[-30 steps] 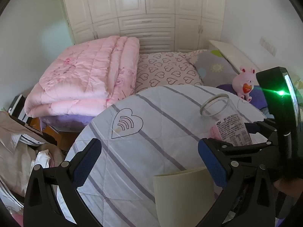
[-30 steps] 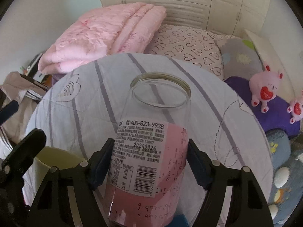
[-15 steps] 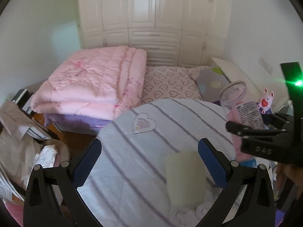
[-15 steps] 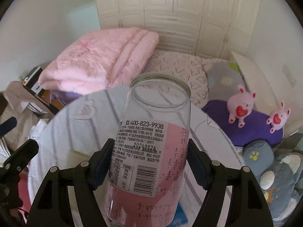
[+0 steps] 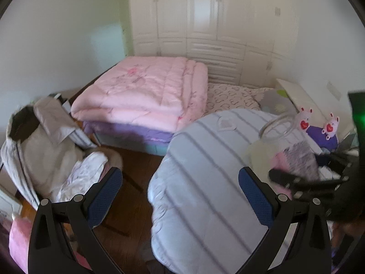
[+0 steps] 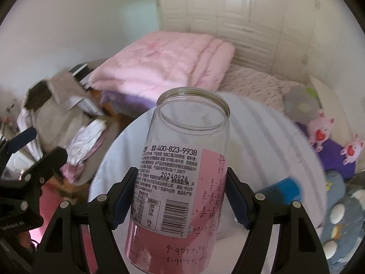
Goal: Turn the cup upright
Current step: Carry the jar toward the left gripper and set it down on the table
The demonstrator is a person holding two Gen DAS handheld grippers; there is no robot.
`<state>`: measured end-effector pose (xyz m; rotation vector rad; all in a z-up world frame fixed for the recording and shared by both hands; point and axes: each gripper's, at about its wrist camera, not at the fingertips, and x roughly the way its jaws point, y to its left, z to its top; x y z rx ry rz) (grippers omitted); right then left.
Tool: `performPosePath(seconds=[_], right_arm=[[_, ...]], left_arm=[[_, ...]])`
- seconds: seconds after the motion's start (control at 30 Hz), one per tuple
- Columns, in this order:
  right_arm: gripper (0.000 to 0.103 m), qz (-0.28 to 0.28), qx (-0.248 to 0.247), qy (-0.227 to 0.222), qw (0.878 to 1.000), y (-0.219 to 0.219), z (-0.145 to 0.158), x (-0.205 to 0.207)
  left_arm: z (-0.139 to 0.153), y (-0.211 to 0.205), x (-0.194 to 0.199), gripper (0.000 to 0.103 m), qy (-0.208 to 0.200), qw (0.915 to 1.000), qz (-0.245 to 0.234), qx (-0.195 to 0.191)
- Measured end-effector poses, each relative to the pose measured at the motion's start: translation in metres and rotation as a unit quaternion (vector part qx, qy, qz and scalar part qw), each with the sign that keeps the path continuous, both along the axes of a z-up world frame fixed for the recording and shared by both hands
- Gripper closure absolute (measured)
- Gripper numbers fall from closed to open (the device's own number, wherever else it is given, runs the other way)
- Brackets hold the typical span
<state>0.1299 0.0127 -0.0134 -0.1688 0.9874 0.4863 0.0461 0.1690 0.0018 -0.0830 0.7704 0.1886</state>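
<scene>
My right gripper (image 6: 181, 196) is shut on a clear plastic cup (image 6: 182, 178) with a white and pink label. Its open mouth points away from me and upward, and it hangs in the air above the round striped table (image 6: 273, 141). In the left wrist view the cup (image 5: 289, 146) and the right gripper (image 5: 303, 180) show blurred at the right. My left gripper (image 5: 180, 194) is open and empty, held above the table's left edge (image 5: 159, 178). A pale yellow object (image 5: 260, 157) stands blurred on the table beside the cup.
A folded pink quilt (image 5: 146, 93) lies on the bed behind the table. A pile of clothes (image 5: 45, 146) sits at the left on the wooden floor. Pink plush toys (image 5: 317, 123) sit at the right. White wardrobes (image 5: 205, 22) line the back wall.
Both grippers have risen and pulled back from the table. The right gripper has lifted the cup higher, still held. The left gripper has swung left, still open.
</scene>
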Motion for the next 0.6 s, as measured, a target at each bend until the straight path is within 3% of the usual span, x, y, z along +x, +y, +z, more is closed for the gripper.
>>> performPosePath(seconds=[0.33, 0.47, 0.6], right_arm=[[0.029, -0.002, -0.011, 0.056, 0.998, 0.055, -0.074, -0.020], [0.028, -0.009, -0.006, 0.077, 0.997, 0.063, -0.089, -0.015], [0.028, -0.020, -0.006, 0.095, 0.995, 0.063, -0.099, -0.011]], left_arm=[[-0.037, 0.015, -0.020, 0.000, 0.041, 0.9991, -0.010, -0.008], [-0.048, 0.017, -0.014, 0.000, 0.056, 0.9984, -0.006, 0.002], [-0.052, 0.019, -0.009, 0.000, 0.062, 0.9979, -0.011, -0.015]])
